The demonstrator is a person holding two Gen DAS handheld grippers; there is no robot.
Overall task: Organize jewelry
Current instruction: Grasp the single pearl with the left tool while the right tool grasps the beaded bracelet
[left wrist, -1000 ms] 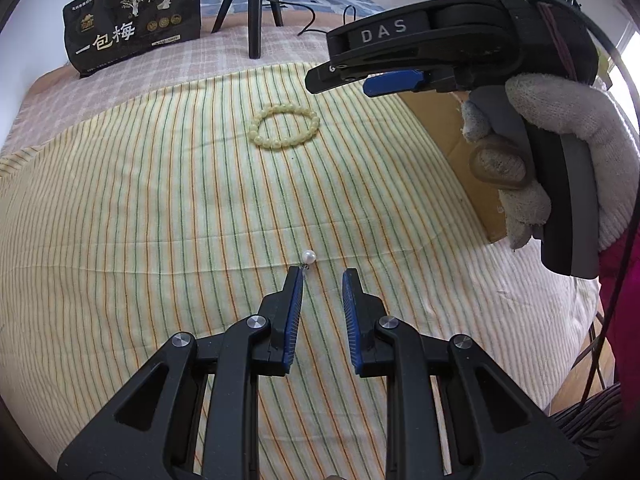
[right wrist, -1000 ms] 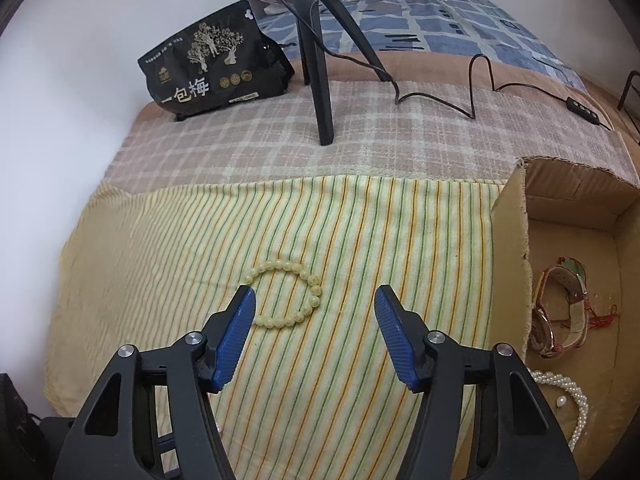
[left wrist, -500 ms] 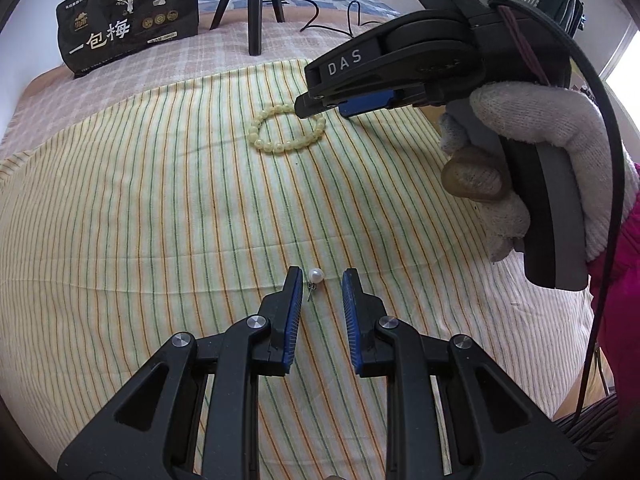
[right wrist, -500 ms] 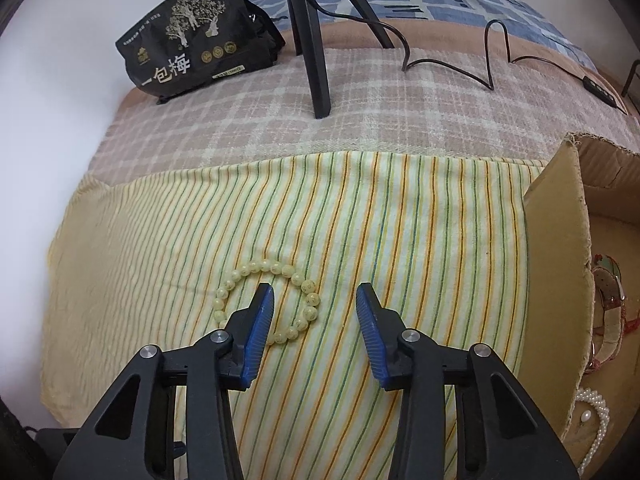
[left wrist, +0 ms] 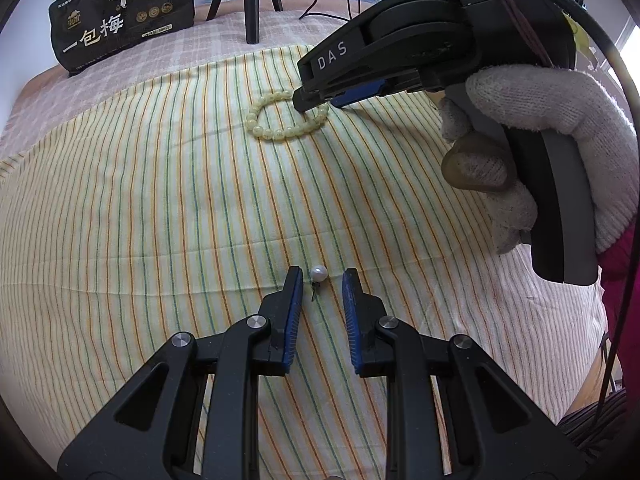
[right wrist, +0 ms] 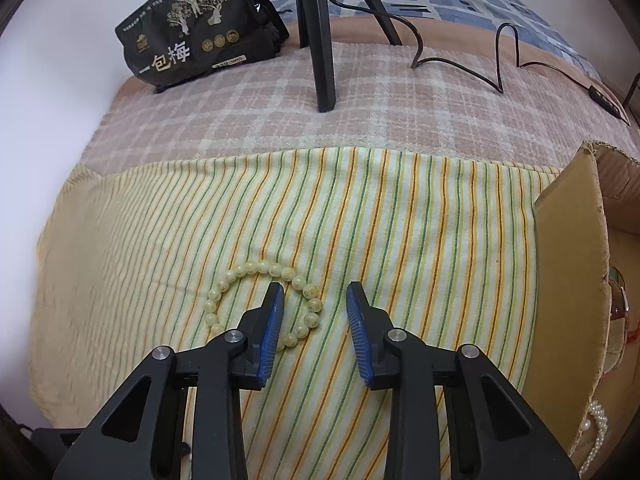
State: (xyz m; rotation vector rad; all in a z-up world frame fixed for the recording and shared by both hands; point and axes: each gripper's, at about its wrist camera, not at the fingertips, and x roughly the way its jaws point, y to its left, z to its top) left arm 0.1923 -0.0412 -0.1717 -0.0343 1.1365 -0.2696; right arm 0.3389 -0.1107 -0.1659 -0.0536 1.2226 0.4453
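A pale yellow bead bracelet [right wrist: 248,269] lies on the striped cloth [right wrist: 400,208]. My right gripper [right wrist: 315,293] is down over the bracelet's right side, one pad inside the ring and one outside. Its jaws are closing with the bead strand between them, and the pads do not press on it. A small pearl earring [left wrist: 319,273] lies on the cloth between the tips of my left gripper [left wrist: 322,280]. That gripper stands narrowly open, and its pads are clear of the pearl. In the left wrist view, a gloved hand [left wrist: 540,128] holds the right gripper over the bracelet [left wrist: 276,134].
A cardboard box [right wrist: 568,280] stands at the cloth's right edge, with a pearl necklace [right wrist: 597,432] and a watch inside. Farther back on the checked blanket are a black snack bag [right wrist: 188,32], a tripod leg [right wrist: 322,48] and a black cable [right wrist: 460,68].
My right gripper has come down onto the bracelet and its jaws have narrowed around the bracelet's right side. The pearl earring now sits slightly further in between the left tips.
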